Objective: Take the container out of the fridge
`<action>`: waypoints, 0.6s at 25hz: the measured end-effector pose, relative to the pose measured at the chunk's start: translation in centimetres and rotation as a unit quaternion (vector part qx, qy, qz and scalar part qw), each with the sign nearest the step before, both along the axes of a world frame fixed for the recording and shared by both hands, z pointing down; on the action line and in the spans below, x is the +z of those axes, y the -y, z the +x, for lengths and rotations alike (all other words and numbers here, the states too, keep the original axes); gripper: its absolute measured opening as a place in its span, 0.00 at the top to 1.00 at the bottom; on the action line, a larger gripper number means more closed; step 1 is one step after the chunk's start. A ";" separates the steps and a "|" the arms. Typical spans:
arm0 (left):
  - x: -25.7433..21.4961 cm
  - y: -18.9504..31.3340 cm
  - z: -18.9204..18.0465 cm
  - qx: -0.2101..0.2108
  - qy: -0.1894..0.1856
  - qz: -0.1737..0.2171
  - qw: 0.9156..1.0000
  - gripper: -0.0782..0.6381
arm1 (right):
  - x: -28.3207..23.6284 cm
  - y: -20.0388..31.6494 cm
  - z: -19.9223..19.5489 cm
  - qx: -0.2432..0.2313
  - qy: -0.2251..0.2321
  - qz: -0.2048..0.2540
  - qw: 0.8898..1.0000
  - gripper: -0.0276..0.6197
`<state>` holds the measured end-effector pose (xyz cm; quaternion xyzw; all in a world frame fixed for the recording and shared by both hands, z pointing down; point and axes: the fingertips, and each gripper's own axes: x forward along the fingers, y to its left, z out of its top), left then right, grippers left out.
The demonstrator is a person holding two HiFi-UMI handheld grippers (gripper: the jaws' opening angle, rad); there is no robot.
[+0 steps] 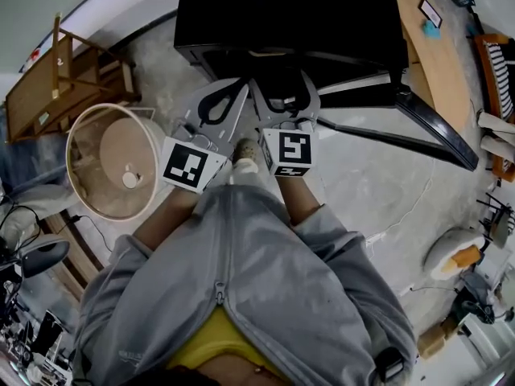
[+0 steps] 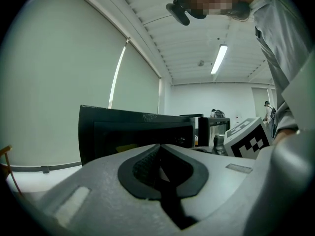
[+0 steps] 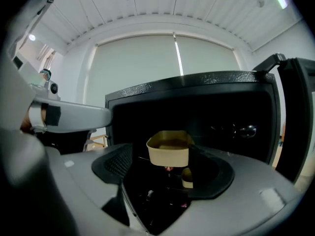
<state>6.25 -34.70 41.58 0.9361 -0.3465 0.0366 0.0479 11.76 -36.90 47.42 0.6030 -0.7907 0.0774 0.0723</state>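
Deep inside the black fridge, on a shelf at the centre of the right gripper view, sits the tan open-topped container — well beyond the jaws, untouched. The right gripper has its jaws spread with nothing between the pads; the container only shows through the gap. The left gripper has its jaws pressed together on nothing.

Several things could go wrong from here. The container looks thin-walled and has no lid, so a hard pinch on one rim could buckle it, and a tilted lift could probably spill whatever is in it. A smaller yellow tub shows just below it; a low approach might knock that instead. The cavity is dark, which makes depth hard to judge, and the jaws may clip the shelf or the fridge frame. The open door stands at the right edge, close to the path of withdrawal. The idle left gripper could bump the fridge top.

The head view shows the fridge standing on a mottled grey floor, likely smooth and hard — a dropped container would slide or spill. At the left lies a round beige bin, with a wooden chair at upper left and a wooden table at upper right. Pale roller blinds cover the wall behind, under a white slatted ceiling with a strip light.
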 end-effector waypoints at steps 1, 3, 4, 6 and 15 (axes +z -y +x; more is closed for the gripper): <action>0.4 0.2 -0.1 0.000 0.001 -0.004 1.000 0.88 | 0.2 0.3 0.0 0.002 -0.003 0.000 1.000 0.44; 1.3 0.4 -0.4 -0.001 0.003 -0.013 1.000 0.88 | 0.7 0.7 0.0 0.006 -0.008 -0.002 1.000 0.43; 1.7 0.4 -0.4 0.000 0.003 -0.018 1.000 0.88 | 1.0 0.8 0.0 0.008 -0.009 -0.005 1.000 0.42; 2.5 0.6 -0.5 0.001 0.007 -0.026 1.000 0.88 | 1.7 1.3 0.0 0.010 -0.010 -0.011 1.000 0.38; 4.7 2.3 -0.3 0.003 0.018 -0.046 0.999 0.88 | 4.1 4.2 0.6 0.018 -0.022 -0.033 0.999 0.19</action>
